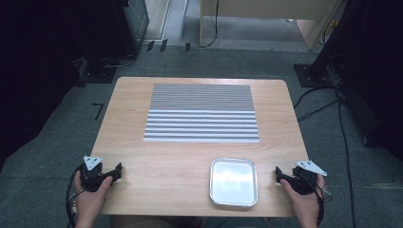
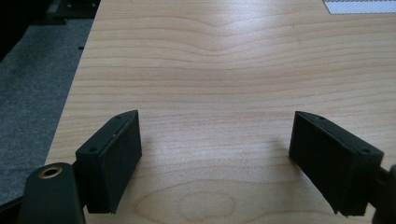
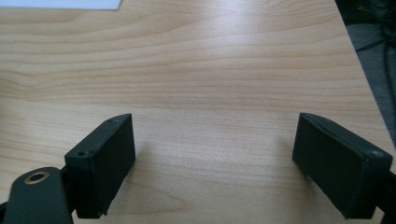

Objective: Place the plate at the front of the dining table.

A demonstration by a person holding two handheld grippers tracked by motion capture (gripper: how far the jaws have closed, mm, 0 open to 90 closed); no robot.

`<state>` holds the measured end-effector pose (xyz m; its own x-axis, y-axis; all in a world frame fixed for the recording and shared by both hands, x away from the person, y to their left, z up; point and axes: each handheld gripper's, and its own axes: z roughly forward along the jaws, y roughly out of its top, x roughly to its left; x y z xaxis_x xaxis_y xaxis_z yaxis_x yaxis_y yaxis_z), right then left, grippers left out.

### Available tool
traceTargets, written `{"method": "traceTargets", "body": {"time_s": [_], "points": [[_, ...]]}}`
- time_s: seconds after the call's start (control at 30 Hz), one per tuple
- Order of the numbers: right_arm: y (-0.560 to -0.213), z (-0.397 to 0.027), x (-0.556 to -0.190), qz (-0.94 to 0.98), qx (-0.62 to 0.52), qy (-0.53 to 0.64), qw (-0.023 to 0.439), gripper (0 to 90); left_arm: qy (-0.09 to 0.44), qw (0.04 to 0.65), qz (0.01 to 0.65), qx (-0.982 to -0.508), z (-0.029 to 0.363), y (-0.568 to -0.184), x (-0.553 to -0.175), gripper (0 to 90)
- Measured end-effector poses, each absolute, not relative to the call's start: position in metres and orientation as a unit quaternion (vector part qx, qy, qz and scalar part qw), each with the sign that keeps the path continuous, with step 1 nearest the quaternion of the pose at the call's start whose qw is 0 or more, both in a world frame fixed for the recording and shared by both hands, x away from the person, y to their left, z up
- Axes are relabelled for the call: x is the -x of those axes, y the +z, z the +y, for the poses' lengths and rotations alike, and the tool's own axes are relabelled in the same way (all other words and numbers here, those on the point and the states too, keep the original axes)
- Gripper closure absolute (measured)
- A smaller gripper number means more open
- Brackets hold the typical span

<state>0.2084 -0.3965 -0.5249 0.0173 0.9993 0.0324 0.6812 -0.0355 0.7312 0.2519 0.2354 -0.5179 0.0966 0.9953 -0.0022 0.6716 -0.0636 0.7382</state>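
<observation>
My left gripper (image 1: 117, 170) rests near the table's front left corner, held by a hand. In the left gripper view my left gripper (image 2: 215, 158) stands open, with bare wood between its black jaws. My right gripper (image 1: 279, 174) sits near the front right edge in the other hand. Seen from its own camera, my right gripper (image 3: 215, 163) is open too, with nothing between the jaws. A square metal tray (image 1: 233, 197) lies empty at the front, just left of the right gripper. A grey striped mat (image 1: 202, 113) covers the table's far middle.
The wooden table (image 1: 166, 161) stands on grey carpet. Cables (image 1: 332, 104) trail over the floor at the right. Dark equipment stands (image 1: 102, 71) sit beyond the far left corner. A corner of the mat (image 2: 359, 5) shows at the upper right of the left gripper view.
</observation>
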Motion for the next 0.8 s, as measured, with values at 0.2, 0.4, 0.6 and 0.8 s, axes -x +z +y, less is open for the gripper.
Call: {"method": "traceTargets", "body": {"time_s": [0.2,0.4,0.6,0.8], "points": [[-0.525,-0.398,-0.207,0.630,-0.664,0.297,0.273,15.2,0.270,0.299,0.615,-0.677,0.235,-0.518,-0.252,16.9],[-0.524,-0.403,-0.202,0.605,-0.678,0.313,0.274,16.1,0.271,0.299,0.615,-0.677,0.235,-0.518,-0.252,16.8],[-0.521,-0.402,-0.201,0.583,-0.693,0.318,0.280,18.1,0.271,0.299,0.615,-0.677,0.235,-0.518,-0.252,16.8],[-0.515,-0.398,-0.198,0.574,-0.694,0.323,0.291,19.8,0.271,0.299,0.615,-0.678,0.235,-0.518,-0.252,16.8]]}}
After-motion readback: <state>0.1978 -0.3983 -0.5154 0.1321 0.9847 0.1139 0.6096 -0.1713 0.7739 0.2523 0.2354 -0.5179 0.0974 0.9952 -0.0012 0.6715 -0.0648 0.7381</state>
